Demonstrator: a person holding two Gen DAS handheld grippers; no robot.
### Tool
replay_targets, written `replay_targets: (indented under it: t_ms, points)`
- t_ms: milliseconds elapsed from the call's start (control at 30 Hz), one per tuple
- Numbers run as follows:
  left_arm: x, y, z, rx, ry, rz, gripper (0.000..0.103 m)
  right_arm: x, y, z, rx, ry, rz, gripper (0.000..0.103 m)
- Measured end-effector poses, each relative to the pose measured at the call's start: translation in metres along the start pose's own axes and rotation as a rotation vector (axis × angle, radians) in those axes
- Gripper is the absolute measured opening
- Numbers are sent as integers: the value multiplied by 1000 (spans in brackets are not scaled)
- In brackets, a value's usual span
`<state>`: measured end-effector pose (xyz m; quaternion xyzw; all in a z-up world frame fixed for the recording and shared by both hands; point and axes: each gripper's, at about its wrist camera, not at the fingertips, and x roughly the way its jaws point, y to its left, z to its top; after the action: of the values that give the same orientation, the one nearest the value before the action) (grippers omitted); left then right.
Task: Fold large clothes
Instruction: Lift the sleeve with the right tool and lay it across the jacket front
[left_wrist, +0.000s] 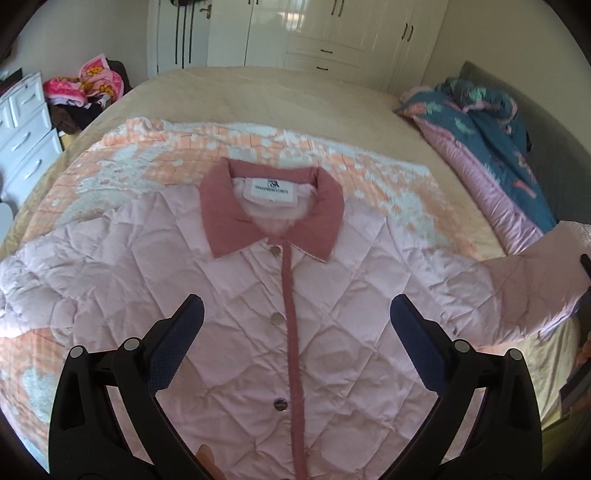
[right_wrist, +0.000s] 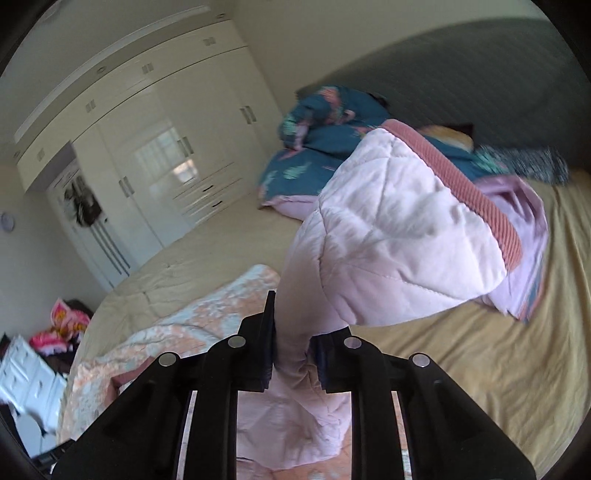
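A pale pink quilted jacket (left_wrist: 236, 295) with a darker pink collar (left_wrist: 273, 206) lies front up on an orange and white blanket (left_wrist: 147, 155) on the bed. Its front is snapped shut. My left gripper (left_wrist: 295, 325) is open and empty, hovering above the jacket's chest. My right gripper (right_wrist: 291, 332) is shut on the jacket's right sleeve (right_wrist: 399, 240) and holds it lifted off the bed, the ribbed cuff (right_wrist: 476, 192) hanging away from me. The lifted sleeve also shows at the right edge of the left wrist view (left_wrist: 535, 280).
A blue patterned duvet (left_wrist: 491, 122) is bunched at the bed's right side by the grey headboard (left_wrist: 554, 155). A white drawer unit (left_wrist: 26, 125) and a heap of pink clothes (left_wrist: 88, 85) stand to the left. Cream wardrobes (left_wrist: 314, 33) line the far wall.
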<state>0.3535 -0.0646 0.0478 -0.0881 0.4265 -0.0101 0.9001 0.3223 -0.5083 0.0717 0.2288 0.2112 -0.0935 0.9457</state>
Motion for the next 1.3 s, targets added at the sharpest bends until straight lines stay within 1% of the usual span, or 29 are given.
replay_targets:
  t_ms: [133, 267, 433, 667, 800, 1000, 1233, 1300]
  points:
    - [-7, 20, 7, -37, 1, 5, 95, -2, 35, 8, -59, -7, 36, 17]
    - [-16, 37, 13, -49, -6, 18, 95, -9, 72, 13, -126, -23, 79, 17]
    - [-27, 59, 17, -84, -24, 3, 95, -16, 119, 9, -200, -36, 126, 17]
    - [-35, 92, 20, -140, -26, -14, 95, -19, 174, 0, -270, -22, 186, 17]
    - [-38, 109, 19, -161, -33, -6, 95, -19, 203, -9, -300, -14, 221, 17]
    - [-39, 131, 17, -201, -33, -12, 95, -15, 238, -34, -351, 13, 280, 17]
    - [-34, 153, 12, -260, -33, -45, 95, -8, 269, -65, -409, 48, 336, 17]
    - [-32, 159, 10, -282, -32, -64, 95, -6, 277, -74, -425, 57, 350, 17]
